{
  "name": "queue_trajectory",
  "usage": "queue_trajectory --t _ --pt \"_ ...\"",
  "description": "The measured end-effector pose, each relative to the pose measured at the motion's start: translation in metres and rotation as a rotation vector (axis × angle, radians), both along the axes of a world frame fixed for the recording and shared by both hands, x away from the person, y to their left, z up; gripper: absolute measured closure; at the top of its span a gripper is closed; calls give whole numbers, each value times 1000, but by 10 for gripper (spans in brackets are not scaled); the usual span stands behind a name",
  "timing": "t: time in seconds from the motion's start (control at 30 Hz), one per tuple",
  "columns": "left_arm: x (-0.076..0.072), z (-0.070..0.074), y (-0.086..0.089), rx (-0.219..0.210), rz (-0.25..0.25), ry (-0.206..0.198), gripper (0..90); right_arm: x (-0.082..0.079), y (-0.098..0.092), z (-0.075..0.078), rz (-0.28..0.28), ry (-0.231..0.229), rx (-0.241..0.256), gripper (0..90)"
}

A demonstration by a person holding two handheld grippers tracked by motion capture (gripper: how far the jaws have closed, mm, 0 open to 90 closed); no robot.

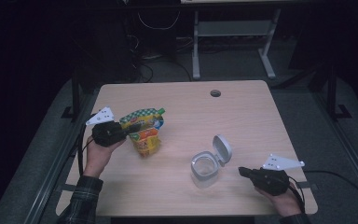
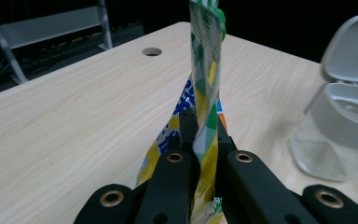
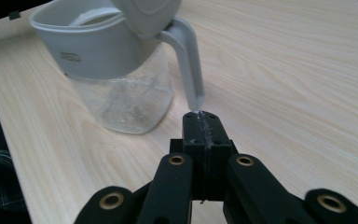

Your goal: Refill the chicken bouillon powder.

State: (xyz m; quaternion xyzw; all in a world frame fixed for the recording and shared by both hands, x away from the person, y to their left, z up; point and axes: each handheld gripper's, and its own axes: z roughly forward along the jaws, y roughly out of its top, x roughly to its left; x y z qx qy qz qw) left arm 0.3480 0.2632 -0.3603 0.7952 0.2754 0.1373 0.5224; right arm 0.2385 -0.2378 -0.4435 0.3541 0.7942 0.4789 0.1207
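the pouch (image 1: 143, 132), a soft refill pack printed in yellow, green, blue and orange with a green spout cap, is sitting on the left half of the table (image 1: 242, 116), and the left gripper (image 1: 127, 131) is clamping its flat edge; in the left gripper view the jaws are pressing together on the film of the pouch (image 2: 205, 107), which is rising upright between them. the step in hand is looking like the carrying of the pouch toward the container (image 1: 206, 169), a clear jar with a grey collar whose hinged lid (image 1: 222, 149) is standing open, well apart from the pouch on the table's right half. the right gripper (image 1: 242, 171) is resting near that jar, its jaws meeting on nothing, with the tip just under the jar's thin grey tab (image 3: 190, 65) in the right gripper view. the next move is probably calling for lifting the pouch over the open mouth, spout downward, while the right gripper is steadying the jar (image 3: 116, 70) by its collar. the printing on the pouch is too small and creased to read; a faint embossed mark on the collar is also illegible.
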Motion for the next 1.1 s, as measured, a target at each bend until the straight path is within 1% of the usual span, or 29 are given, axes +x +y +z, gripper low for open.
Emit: queue_trajectory --t 0.13,0.23,0.33,0.5,0.63,0.77,0.8,0.87,0.9,1.07,1.1 --pt "-11 7 -1 11 -17 6 900 -8 3 5 19 -13 16 898" --pt "-21 11 0 21 -26 10 900 -10 8 9 36 -19 28 898" --pt "-28 14 1 14 -42 18 900 -13 12 12 53 -23 41 898" --pt "-38 19 2 -14 -63 25 900 -17 17 19 84 -41 66 898" --pt "-44 24 1 -24 -78 27 900 -20 20 24 110 -60 82 898" --pt "-49 27 -3 -21 -92 36 900 -22 26 28 127 -73 97 898" --pt "-50 29 -5 -20 -97 33 900 -22 27 30 131 -74 110 898" --pt "-53 32 -6 -15 -104 32 900 -23 32 35 134 -87 128 898" --pt "-54 33 -7 -16 -105 32 900 -23 35 37 139 -85 132 898" --pt "-58 40 -7 -28 -125 28 900 -22 55 43 164 -82 113 898" --pt "-59 42 -7 -33 -125 28 900 -21 59 44 168 -81 115 898"
